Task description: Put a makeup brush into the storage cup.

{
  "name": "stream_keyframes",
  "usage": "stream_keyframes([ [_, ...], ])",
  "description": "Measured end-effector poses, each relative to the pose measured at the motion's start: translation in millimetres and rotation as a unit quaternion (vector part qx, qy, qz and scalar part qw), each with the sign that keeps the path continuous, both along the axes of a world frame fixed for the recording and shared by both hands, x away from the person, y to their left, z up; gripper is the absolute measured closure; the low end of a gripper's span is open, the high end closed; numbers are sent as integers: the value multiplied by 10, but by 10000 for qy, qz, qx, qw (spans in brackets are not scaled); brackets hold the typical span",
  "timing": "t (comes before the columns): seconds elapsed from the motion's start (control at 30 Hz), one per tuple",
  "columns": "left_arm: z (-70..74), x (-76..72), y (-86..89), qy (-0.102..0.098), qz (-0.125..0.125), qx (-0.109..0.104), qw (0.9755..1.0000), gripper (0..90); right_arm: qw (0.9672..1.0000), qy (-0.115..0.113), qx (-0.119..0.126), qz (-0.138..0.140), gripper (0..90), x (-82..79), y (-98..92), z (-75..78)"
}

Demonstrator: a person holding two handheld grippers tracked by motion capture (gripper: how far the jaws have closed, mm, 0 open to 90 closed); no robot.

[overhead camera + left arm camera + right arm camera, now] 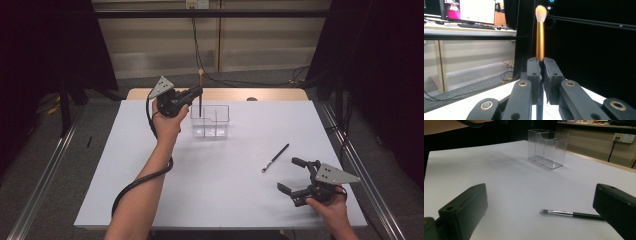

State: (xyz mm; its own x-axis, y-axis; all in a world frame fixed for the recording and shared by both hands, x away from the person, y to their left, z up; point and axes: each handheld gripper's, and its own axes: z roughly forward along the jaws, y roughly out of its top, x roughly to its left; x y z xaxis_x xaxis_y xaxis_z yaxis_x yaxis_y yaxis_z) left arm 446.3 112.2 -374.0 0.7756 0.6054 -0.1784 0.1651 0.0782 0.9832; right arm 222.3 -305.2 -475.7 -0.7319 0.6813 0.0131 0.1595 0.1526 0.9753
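My left gripper (196, 93) is raised at the back of the table, shut on a makeup brush (200, 100) held upright. In the left gripper view the gripper (541, 61) clamps the gold ferrule of the brush (540, 40), with its pale bristles on top. The black handle reaches down at the left compartment of a clear plastic organizer (216, 121); whether it touches the bottom I cannot tell. My right gripper (288, 174) rests open near the front right. A thin black brush (275, 157) lies on the table just beyond it, also seen as the thin brush (571, 213) between the open right gripper (540, 192).
The white table top (215, 190) has a wooden strip along its far edge. The clear organizer (547, 147) stands alone at the back middle. Dark curtains hang on both sides, and cables lie on the floor behind the table.
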Motion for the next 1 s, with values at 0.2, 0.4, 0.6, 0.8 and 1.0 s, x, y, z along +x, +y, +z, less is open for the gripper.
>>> stream_keyframes([
  [0.2,7,31,7,15,88,-62,9999,840,10000,9,9,7,0,-2,6,1],
  [0.4,6,52,11,-9,130,-56,9999,840,10000,1,8,13,0,-3,3,2],
  [0.6,1,75,11,-16,146,-56,9999,840,10000,4,0,12,0,-3,3,1],
  [0.8,-11,105,17,-19,238,-35,9997,840,10000,9,17,3,0,2,-3,-3],
  [1.0,-37,129,34,-3,296,-3,9996,840,10000,9,24,-12,0,4,-11,-4],
])
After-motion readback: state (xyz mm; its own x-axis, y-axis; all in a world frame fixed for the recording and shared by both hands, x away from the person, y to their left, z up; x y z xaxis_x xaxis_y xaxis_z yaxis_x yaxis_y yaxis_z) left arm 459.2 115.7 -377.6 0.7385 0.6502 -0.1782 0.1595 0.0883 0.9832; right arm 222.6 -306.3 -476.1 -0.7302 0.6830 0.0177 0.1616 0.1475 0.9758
